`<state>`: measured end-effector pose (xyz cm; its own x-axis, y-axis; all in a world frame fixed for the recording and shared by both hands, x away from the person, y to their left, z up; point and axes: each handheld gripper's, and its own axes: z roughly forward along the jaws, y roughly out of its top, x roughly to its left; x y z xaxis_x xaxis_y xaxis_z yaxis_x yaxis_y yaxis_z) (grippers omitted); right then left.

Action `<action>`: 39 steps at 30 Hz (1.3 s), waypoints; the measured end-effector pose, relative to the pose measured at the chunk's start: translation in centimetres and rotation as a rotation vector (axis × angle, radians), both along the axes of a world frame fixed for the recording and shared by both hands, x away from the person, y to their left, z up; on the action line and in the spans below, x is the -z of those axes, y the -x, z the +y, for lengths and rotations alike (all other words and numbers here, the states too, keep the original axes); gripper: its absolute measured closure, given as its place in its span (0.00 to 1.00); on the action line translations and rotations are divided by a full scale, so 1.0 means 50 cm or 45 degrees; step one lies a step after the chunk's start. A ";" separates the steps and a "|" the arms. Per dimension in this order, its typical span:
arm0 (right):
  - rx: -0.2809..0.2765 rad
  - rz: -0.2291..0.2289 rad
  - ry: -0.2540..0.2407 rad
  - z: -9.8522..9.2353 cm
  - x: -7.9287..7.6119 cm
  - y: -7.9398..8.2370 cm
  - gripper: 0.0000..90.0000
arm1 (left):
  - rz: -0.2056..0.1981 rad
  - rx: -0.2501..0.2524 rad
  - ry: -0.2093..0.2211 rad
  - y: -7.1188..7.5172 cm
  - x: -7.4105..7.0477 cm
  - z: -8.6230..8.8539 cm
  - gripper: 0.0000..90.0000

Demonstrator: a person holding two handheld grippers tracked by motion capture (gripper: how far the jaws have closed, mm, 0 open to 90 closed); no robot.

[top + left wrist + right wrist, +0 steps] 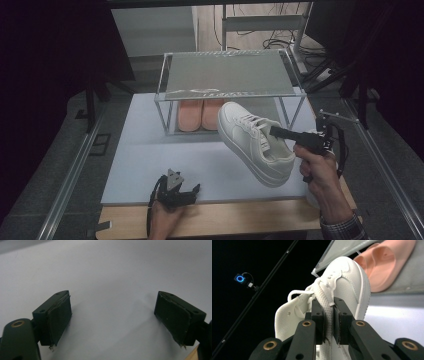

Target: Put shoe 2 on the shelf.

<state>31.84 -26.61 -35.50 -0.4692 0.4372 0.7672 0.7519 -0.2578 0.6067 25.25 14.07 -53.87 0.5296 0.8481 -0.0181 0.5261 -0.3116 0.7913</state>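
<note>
Right gripper (274,132): jaws drawn nearly together and clamped on the tongue of a white sneaker (255,142), as seen close up in the right gripper view, where both black pads (321,321) are pressed against the padded tongue and laces of the sneaker (342,282). Sneaker is recorded as held clear of the white table mat (150,150), tilted, toe raised toward the shoe rack (230,75) and heel lower, toward the person's right hand (317,162). Left gripper (192,190): rested at the near edge of the mat; in the left gripper view its jaws are seen spread wide over bare mat (112,277), with nothing between the pads (60,317). Rack: a two-level frame with a clear top shelf, stood at the far side of the mat; a pair of pink slippers (200,114) is lodged on its lower level, the top shelf left bare. Progress, as judged: pickup is done and the sneaker is being carried in front of the rack, just beside its right front leg; placement on a shelf is left, the bare top being the likelier spot. Release and withdrawal of the right gripper are likewise left. No second white sneaker is made out on the mat.
</note>
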 end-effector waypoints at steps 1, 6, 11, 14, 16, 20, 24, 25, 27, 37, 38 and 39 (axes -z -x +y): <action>-0.006 -0.003 -0.002 0.003 -0.005 -0.002 0.89 | 0.000 0.000 -0.001 0.000 0.000 0.000 0.16; -0.017 -0.013 -0.018 0.020 -0.029 -0.013 0.89 | 0.000 0.000 -0.001 0.000 0.000 0.000 0.16; -0.013 -0.028 -0.025 0.038 -0.049 -0.029 0.89 | -0.002 0.000 0.002 0.000 0.000 0.000 0.16; -0.007 -0.031 -0.034 0.048 -0.060 -0.040 0.89 | -0.001 0.000 0.002 0.000 0.000 0.000 0.16; 0.000 -0.028 -0.040 0.054 -0.064 -0.048 0.89 | -0.002 0.000 0.002 0.000 0.000 0.000 0.16; 0.026 -0.028 -0.051 0.066 -0.073 -0.066 0.89 | -0.002 0.000 0.002 0.000 0.000 0.000 0.16; 0.054 -0.023 -0.059 0.077 -0.080 -0.087 0.89 | 0.000 0.002 -0.002 0.000 0.000 0.000 0.16; 0.062 -0.023 -0.059 0.081 -0.082 -0.093 0.89 | 0.000 0.002 -0.001 0.001 0.000 0.000 0.16; 0.076 -0.025 -0.053 0.088 -0.084 -0.104 0.89 | 0.000 0.002 -0.001 0.001 0.000 0.000 0.16; 0.159 -0.004 -0.048 0.122 -0.092 -0.158 0.89 | 0.001 0.000 0.001 0.001 0.000 0.000 0.16; 0.167 -0.004 -0.046 0.125 -0.092 -0.164 0.89 | 0.001 0.000 0.001 0.001 0.000 0.000 0.16; 0.173 -0.004 -0.042 0.128 -0.091 -0.169 0.89 | 0.001 0.000 0.001 0.001 0.000 0.000 0.16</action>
